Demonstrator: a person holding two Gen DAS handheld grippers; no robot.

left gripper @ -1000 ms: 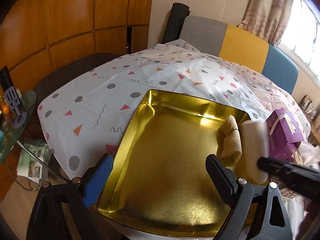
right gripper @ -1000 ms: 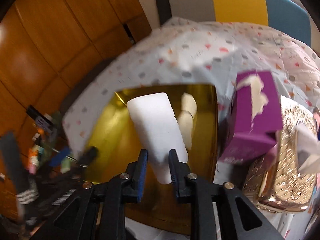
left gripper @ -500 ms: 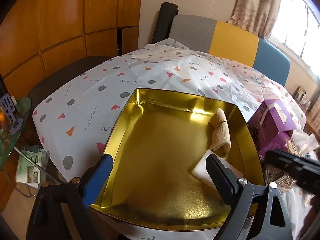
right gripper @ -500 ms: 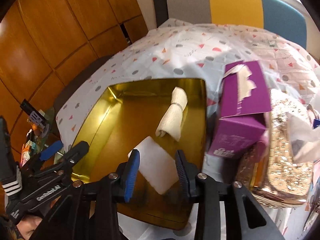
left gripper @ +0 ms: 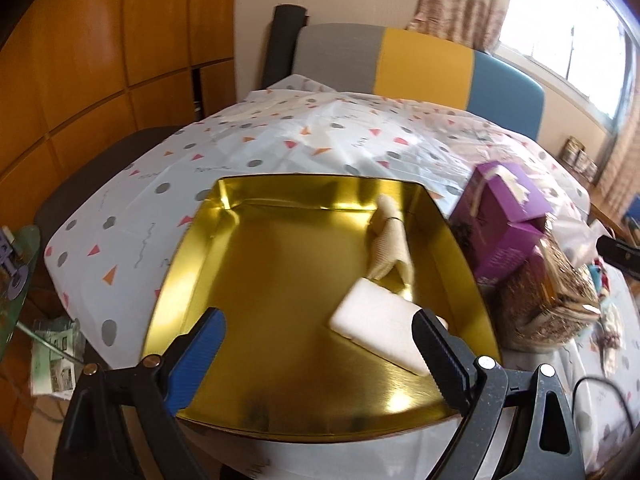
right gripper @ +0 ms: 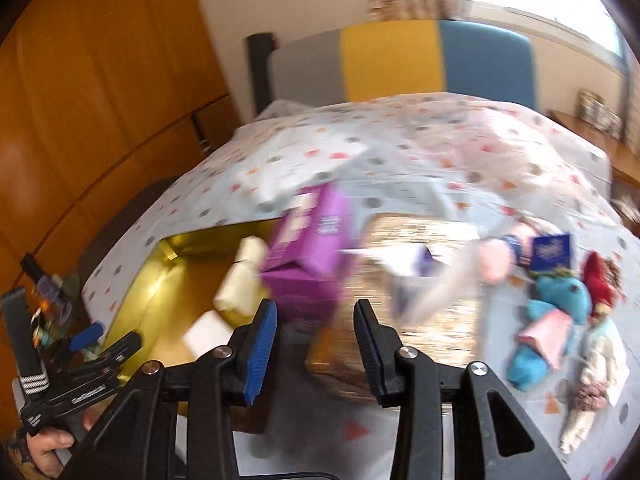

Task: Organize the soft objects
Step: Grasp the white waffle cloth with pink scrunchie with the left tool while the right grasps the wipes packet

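A gold tray point(left gripper: 256, 296) sits at the near edge of the table. In it lie a white sponge block point(left gripper: 380, 324) and a rolled beige cloth point(left gripper: 390, 240); both show blurred in the right wrist view, sponge point(right gripper: 208, 332), cloth point(right gripper: 242, 280). My left gripper point(left gripper: 320, 340) is open and empty over the tray's near side. My right gripper point(right gripper: 314, 344) is open and empty, above the table in front of a gold basket point(right gripper: 424, 304). Several soft toys point(right gripper: 560, 320) lie on the table to the right.
A purple tissue box point(left gripper: 508, 216) stands right of the tray, next to the gold basket point(left gripper: 544, 300). A patterned tablecloth point(left gripper: 280, 140) covers the table. A grey, yellow and blue chair back point(left gripper: 420, 64) stands behind. A glass side table point(left gripper: 16, 280) is at left.
My right gripper let go of the white sponge in the tray, opened wider and swung right toward the basket and toys. My left gripper stayed open over the tray.
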